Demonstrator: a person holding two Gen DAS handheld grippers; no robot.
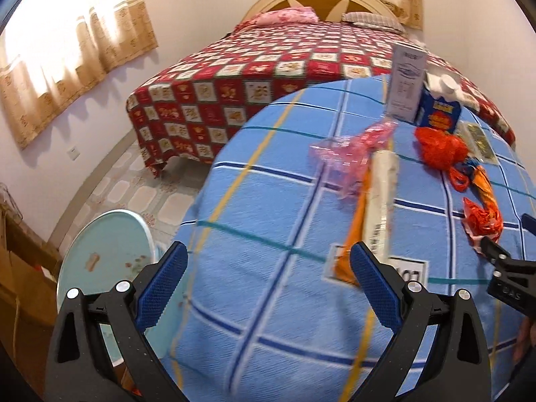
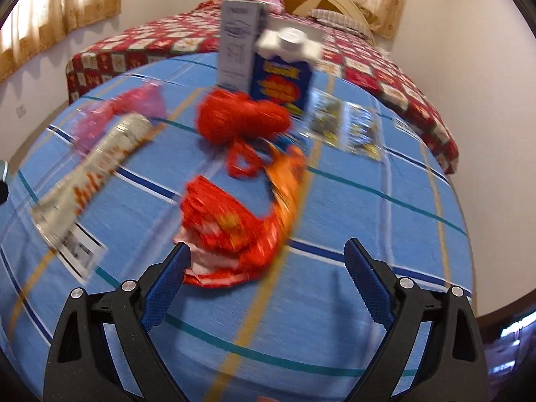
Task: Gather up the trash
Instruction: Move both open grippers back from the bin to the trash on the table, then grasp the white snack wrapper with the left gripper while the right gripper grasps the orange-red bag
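Observation:
Trash lies on a blue checked bedspread (image 1: 268, 268). A red crumpled wrapper (image 2: 227, 231) sits just ahead of my open right gripper (image 2: 268, 261), its near edge touching the left finger (image 2: 167, 284). Behind it lie an orange wrapper (image 2: 288, 174), a red mesh bundle (image 2: 241, 117), a long white-and-orange packet (image 2: 97, 174) and a pink plastic bag (image 2: 134, 104). A blue carton (image 2: 284, 77) and a grey box (image 2: 239, 47) stand upright at the back. My left gripper (image 1: 268, 268) is open over bare bedspread, with the white-and-orange packet (image 1: 378, 201) by its right finger (image 1: 375, 284).
A pale blue round bin lid (image 1: 107, 254) sits low at the left beside the bed. A second bed with a red patchwork cover (image 1: 251, 77) stands beyond. Flat sachets (image 2: 348, 127) lie right of the carton. The right gripper's body (image 1: 509, 274) shows at the left view's edge.

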